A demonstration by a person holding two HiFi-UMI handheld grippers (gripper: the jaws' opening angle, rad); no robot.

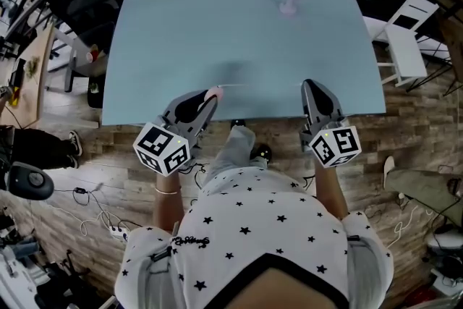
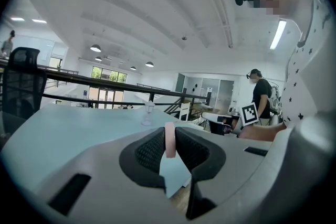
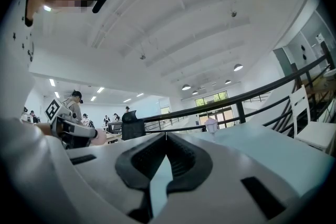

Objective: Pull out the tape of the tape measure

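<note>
Tape measure, pink, sits clamped edge-on in my left gripper's jaws over the counter's near edge. My right gripper's jaws are closed tight, well apart from it. A thin pale tape leads out toward them, so the pulling looks underway.

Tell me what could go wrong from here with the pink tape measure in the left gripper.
1. The left gripper pinches the pink tape measure edge-on, by a narrow part only. A pull on the tape could twist it or slip it out.
2. It is held at the near edge of the table, so if dropped it may land on the floor.
</note>
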